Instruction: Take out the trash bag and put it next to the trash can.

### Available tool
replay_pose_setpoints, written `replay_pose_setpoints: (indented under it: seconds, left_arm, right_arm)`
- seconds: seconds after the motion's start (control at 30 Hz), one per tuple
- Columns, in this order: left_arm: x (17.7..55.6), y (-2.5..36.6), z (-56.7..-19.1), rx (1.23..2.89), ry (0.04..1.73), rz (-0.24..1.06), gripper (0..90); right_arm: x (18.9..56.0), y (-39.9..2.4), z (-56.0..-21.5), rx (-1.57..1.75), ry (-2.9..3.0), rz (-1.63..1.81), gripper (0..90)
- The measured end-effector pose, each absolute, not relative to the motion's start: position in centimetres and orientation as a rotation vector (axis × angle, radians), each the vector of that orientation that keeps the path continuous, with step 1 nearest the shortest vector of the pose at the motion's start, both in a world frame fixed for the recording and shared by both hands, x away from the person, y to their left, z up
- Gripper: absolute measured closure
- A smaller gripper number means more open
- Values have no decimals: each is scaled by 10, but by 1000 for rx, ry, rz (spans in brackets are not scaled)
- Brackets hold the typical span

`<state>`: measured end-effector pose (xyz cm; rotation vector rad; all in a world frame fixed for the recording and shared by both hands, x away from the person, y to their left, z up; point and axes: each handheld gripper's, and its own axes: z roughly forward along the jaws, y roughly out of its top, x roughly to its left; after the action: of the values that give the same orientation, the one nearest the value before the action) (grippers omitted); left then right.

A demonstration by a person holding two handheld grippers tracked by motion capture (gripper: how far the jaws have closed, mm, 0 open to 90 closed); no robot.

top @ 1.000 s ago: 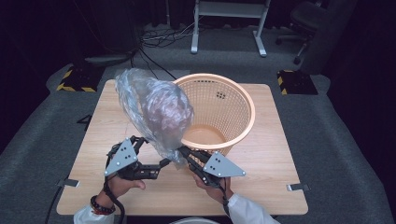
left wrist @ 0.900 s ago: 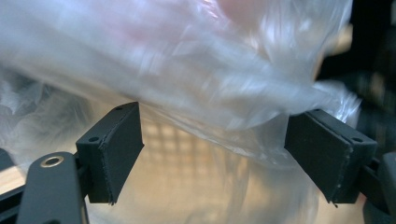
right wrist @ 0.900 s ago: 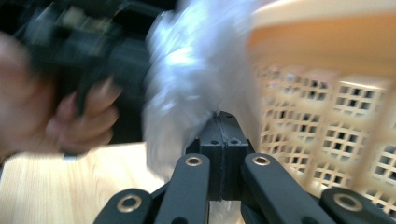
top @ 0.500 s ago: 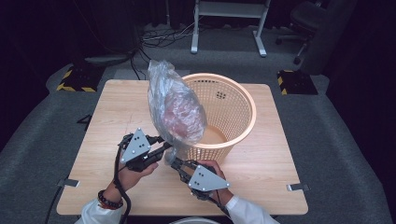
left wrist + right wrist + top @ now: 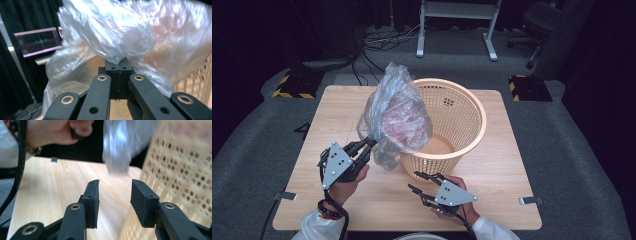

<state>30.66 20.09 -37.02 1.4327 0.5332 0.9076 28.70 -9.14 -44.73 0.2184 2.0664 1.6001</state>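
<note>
While my left claw [image 5: 368, 144] pinches a fold of the clear plastic bag [image 5: 398, 117], jaws pressed together on the film, the bag hangs lifted over the near-left rim of the orange basket [image 5: 462, 125], pinkish contents showing through. In the left gripper view the bag [image 5: 130, 37] bunches right at the closed jaw tips, basket mesh [image 5: 197, 82] at the right edge

My right claw [image 5: 421, 182] sits low over the tabletop [image 5: 337, 107] just in front of the basket, jaws spread, nothing between them. In the right gripper view that claw [image 5: 114, 200] looks along the wood, basket wall [image 5: 180, 162] close on the right, a blurred bag corner [image 5: 117, 150] ahead, my left hand [image 5: 57, 131] up top

Surface: light wood tabletop, square, rounded corners, bare apart from the basket. Grey carpet [image 5: 257, 150] around it, small metal brackets [image 5: 530, 201] at the near corners

Room: dark, black curtains. Beyond the tabletop a white metal stand [image 5: 457, 22], loose cables [image 5: 382, 40] on the floor, two yellow-black striped blocks [image 5: 292, 85], an office chair [image 5: 542, 20] far right. A lit monitor [image 5: 37, 41] shows in the left gripper view against the curtain
</note>
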Motion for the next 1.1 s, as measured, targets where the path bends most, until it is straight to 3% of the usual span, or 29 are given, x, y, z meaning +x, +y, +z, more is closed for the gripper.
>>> replay_pose_setpoints:
  seconds: [0.13, 0.7, 1.1]
  left_arm:
    - [306, 206, -367, 1386, 533, 979, 896]
    - [320, 239, -348, 1304, 577, 1062, 896]
    - [328, 267, -324, 1249, 638, 1165, 896]
  right_arm:
    - [288, -115, -456, 276, 2125, 1577, 572]
    - [312, -234, -472, 689, 2041, 1352, 547]
    - [325, -269, -475, 853, 1993, 1321, 524]
